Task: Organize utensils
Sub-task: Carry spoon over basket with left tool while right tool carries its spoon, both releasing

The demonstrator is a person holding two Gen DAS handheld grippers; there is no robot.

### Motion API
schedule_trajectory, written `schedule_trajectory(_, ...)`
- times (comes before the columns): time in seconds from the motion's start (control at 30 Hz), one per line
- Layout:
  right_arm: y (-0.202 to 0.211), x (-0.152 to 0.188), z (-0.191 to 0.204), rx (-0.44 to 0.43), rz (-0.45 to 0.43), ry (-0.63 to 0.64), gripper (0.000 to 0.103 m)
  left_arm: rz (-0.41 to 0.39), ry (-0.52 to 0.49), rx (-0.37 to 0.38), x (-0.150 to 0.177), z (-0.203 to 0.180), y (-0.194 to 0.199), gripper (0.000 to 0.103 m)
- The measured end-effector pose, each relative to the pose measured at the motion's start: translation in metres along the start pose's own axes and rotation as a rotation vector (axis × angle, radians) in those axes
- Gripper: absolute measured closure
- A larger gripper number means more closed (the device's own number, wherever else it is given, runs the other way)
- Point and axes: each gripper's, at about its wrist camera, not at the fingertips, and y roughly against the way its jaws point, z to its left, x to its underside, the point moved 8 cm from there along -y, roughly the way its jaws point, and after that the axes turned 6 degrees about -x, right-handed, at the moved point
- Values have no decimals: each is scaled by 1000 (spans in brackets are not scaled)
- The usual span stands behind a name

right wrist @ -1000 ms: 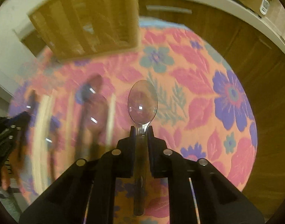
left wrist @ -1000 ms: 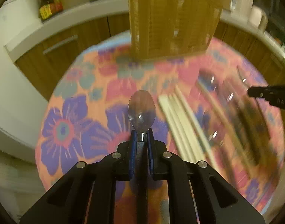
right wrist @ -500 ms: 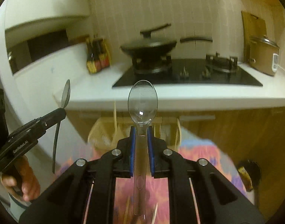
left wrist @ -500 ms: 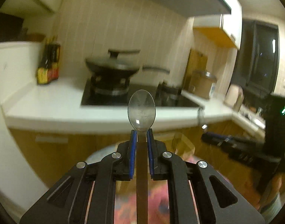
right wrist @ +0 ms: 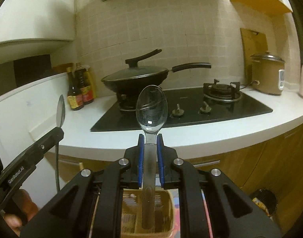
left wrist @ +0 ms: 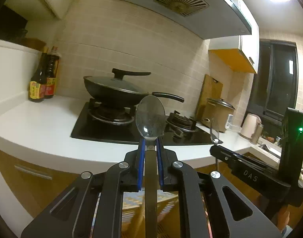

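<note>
Left hand-held gripper [left wrist: 151, 144]: we note a matte black frame with two fingers lined by blue pads.
Screws: we count four round silver ones across the linkage arms, two per side.
Cut-outs: we see a slanted slot in each outer arm.
Right hand-held gripper [right wrist: 151, 144]: we record the same black build, blue pads and silver screws.
Markings: we read "DAS" in pale letters on one body's side and "GenRobot.AI" on the other.
Light: we spot a small green lamp on the black upright block.
</note>
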Motion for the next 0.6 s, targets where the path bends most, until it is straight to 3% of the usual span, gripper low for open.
schedule_trajectory(0.27, -10, 15, -8, 10, -30, 15, 93, -35, -26, -28, 21, 9, -11, 93)
schedule_trajectory(0.37, -8, 21, -9, -34, -6, -9, 92, -22, -25, -20, 28, 11, -7, 93)
schedule_trajectory(0.6, 17, 41, -13, -85, 42, -68, 90, 35, -18, 10, 42, 17, 15, 79)
